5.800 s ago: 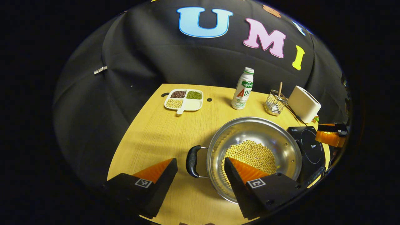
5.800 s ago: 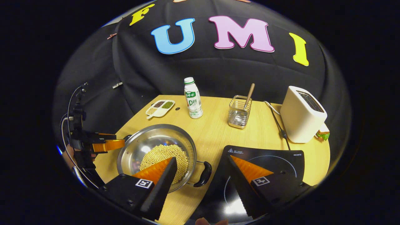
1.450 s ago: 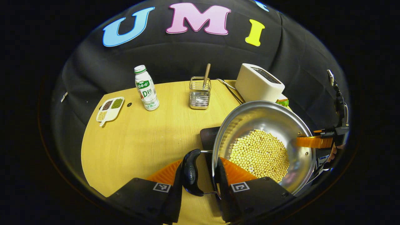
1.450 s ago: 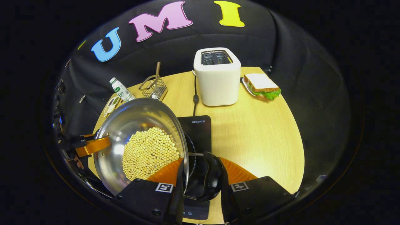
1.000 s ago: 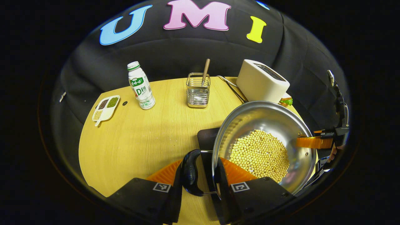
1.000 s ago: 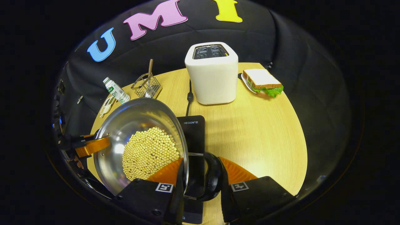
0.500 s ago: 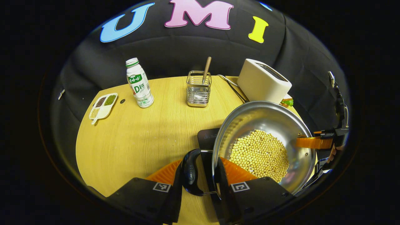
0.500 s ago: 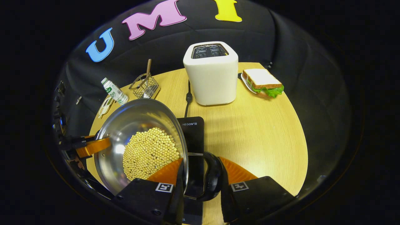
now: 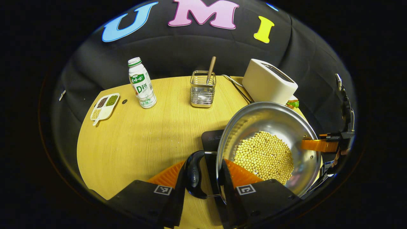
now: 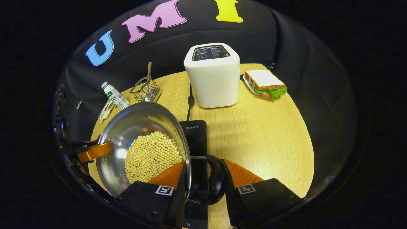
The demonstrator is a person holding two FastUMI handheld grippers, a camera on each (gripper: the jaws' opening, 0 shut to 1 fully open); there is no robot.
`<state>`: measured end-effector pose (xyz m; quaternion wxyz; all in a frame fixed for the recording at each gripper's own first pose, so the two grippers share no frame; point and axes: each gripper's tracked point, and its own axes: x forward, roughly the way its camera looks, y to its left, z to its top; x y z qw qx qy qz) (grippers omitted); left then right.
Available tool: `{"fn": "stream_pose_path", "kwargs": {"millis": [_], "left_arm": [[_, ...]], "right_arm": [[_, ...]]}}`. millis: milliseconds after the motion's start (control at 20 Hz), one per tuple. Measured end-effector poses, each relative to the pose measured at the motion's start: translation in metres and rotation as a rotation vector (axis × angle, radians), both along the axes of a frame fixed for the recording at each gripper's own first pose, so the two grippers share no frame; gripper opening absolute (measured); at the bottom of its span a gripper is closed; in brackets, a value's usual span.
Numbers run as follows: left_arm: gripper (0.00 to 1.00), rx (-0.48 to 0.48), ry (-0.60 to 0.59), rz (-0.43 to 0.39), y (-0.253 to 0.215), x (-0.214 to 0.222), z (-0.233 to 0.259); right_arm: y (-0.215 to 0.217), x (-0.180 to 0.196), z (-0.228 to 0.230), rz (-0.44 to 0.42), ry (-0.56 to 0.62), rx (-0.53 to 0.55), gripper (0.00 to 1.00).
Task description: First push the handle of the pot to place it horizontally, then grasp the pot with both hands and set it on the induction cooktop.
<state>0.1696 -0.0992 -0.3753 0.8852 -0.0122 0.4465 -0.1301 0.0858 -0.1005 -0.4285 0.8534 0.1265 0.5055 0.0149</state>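
A steel pot full of soybeans is over the black induction cooktop; I cannot tell whether it rests on it. My left gripper is shut on the pot's left black handle, one finger outside the handle and one inside the pot wall. My right gripper holds the opposite handle the same way. Each view shows the other gripper at the pot's far rim.
On the wooden table stand a drink bottle, a wire utensil holder, a white toaster with its cord, a sandwich on a plate and a divided bean tray.
The pot has come a little farther over the cooktop and lower. The fingers of both grippers have spread very slightly since half a second ago.
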Motion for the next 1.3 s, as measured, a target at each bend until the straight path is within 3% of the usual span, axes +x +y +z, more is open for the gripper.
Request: {"fn": "stream_pose_path", "kwargs": {"millis": [50, 150, 250, 350, 500, 950, 1300], "left_arm": [[0.61, -0.005, 0.005, -0.003, -0.001, -0.002, 0.001], [0.67, -0.004, 0.008, -0.007, -0.004, -0.004, 0.003], [0.87, 0.022, -0.013, 0.001, -0.002, 0.001, 0.005], [0.96, 0.038, -0.026, -0.003, -0.004, 0.001, 0.009], [0.96, 0.040, -0.024, -0.018, -0.011, -0.002, 0.011], [0.96, 0.057, -0.100, 0.000, -0.008, -0.012, 0.043], [0.96, 0.018, -0.254, 0.006, -0.012, -0.027, 0.109]], "right_arm": [[-0.001, 0.001, 0.000, -0.003, -0.003, -0.009, 0.54], [-0.002, 0.002, 0.004, 0.000, -0.017, -0.024, 0.65], [-0.001, 0.003, 0.006, 0.001, -0.031, -0.023, 0.86], [-0.001, 0.004, 0.009, -0.009, -0.043, -0.023, 0.88], [-0.005, 0.001, 0.013, -0.022, -0.040, -0.030, 1.00], [-0.012, -0.002, 0.048, -0.074, -0.123, -0.027, 0.99], [-0.017, 0.004, 0.129, -0.080, -0.351, -0.086, 0.99]]}}
